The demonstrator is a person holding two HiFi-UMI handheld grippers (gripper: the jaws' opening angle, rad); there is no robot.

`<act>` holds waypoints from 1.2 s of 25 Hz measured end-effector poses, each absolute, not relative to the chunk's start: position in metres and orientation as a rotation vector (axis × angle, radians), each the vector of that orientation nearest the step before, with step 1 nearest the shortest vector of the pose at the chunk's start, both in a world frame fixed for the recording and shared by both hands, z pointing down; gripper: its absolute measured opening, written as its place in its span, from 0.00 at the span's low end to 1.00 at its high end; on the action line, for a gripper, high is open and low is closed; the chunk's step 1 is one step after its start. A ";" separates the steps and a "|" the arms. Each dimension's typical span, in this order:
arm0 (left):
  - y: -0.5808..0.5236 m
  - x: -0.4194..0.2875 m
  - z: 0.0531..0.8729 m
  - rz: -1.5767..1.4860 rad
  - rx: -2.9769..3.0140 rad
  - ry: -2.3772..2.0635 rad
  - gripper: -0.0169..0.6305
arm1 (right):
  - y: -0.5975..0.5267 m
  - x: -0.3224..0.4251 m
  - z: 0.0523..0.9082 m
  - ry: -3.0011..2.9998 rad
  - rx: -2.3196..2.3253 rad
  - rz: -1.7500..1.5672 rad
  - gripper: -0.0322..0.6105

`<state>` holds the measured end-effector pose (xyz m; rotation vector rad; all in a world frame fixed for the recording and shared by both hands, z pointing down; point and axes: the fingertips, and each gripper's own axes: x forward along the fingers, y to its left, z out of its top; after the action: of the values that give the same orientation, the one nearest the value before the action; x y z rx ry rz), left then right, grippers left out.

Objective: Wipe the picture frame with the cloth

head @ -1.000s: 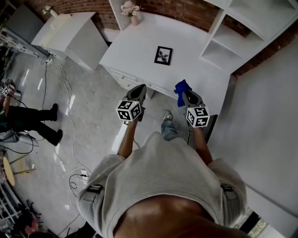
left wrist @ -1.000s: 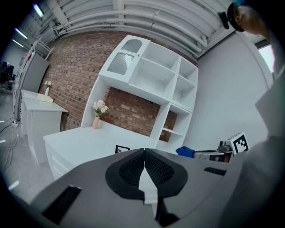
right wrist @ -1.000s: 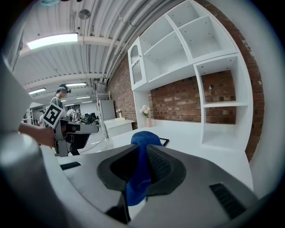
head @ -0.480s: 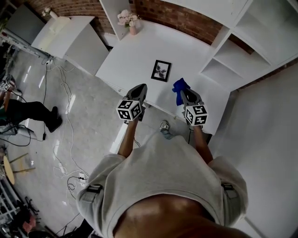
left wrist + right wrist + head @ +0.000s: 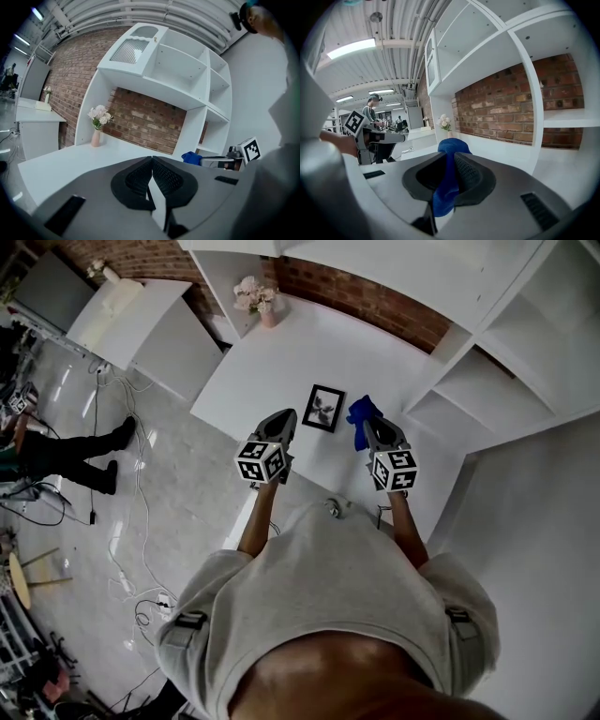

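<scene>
Frame (image 5: 324,409): one, on desk (image 5: 272,362), just ahead of left gripper (image 5: 282,418), jaws together, empty. One cloth (image 5: 361,415), pinched in right gripper (image 5: 373,431). Both side by side.

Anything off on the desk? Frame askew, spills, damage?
Nothing stands out. The picture frame sits intact on the desk, the flower vase stands upright, no spills. The right gripper's jaws clamp the blue cloth; the left gripper is shut and empty. Loose cables trail on the floor.

A pink vase of pale flowers (image 5: 261,302) stands at the white desk's (image 5: 281,371) far corner, against the brick wall (image 5: 375,298).
</scene>
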<state>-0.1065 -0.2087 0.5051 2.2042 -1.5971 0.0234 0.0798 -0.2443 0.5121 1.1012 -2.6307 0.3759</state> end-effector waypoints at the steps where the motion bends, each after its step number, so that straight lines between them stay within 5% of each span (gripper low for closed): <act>1: -0.215 -0.108 0.506 0.026 2.200 -1.599 0.05 | -0.252 0.078 0.513 -2.632 1.098 0.378 0.15; 30: -0.243 -0.179 0.613 0.111 2.078 -1.380 0.05 | -0.299 0.001 0.606 -2.382 1.126 0.532 0.15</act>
<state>-0.1791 -0.2427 0.6126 2.0778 -1.3798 0.1109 0.0006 -0.2989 0.6056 1.1263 -2.3820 0.5321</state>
